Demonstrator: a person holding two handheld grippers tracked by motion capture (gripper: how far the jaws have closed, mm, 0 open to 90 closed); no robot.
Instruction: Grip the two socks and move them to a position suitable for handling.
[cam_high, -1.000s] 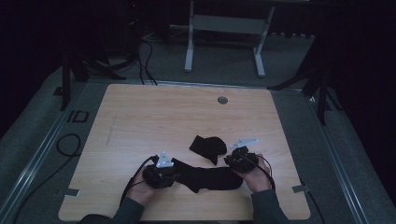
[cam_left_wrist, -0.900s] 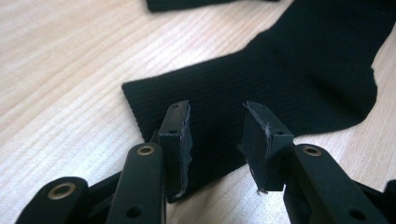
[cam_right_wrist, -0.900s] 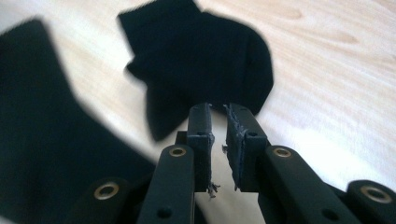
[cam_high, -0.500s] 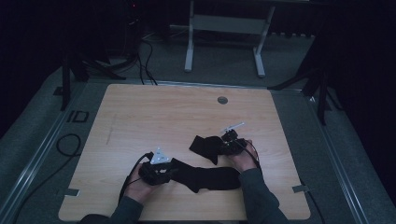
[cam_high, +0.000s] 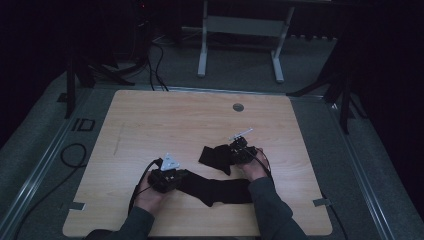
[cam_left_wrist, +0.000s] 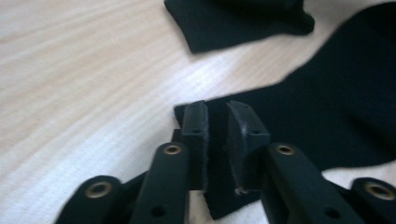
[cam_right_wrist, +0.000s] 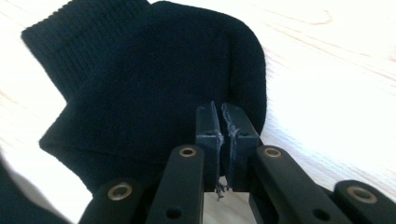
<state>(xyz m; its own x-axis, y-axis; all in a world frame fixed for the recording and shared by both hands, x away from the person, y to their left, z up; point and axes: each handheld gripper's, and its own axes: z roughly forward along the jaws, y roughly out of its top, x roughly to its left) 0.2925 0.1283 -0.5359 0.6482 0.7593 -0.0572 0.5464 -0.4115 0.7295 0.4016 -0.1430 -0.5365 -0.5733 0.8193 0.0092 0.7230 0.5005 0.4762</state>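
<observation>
Two black socks lie on the wooden table (cam_high: 150, 125). A long sock (cam_high: 220, 189) stretches between the person's hands. My left gripper (cam_high: 181, 179) is at its left end. In the left gripper view my left gripper (cam_left_wrist: 217, 114) has just been closing, and the long sock's (cam_left_wrist: 336, 112) corner lies in the narrow gap still left between the pads. A folded sock (cam_high: 215, 156) lies just beyond. My right gripper (cam_high: 232, 154) is at its right edge. In the right gripper view my right gripper (cam_right_wrist: 220, 114) has just closed and pinches the rim of the folded sock (cam_right_wrist: 154, 84).
A round grommet (cam_high: 238, 107) sits near the table's far edge. A metal stand (cam_high: 240, 25) is on the floor behind the table. Cables (cam_high: 70, 155) lie on the floor at the left. Bare wood spreads over the table's far and left parts.
The right hand has left the long sock's right end and moved up and left to the folded sock. The left hand has stayed at the long sock's left end.
</observation>
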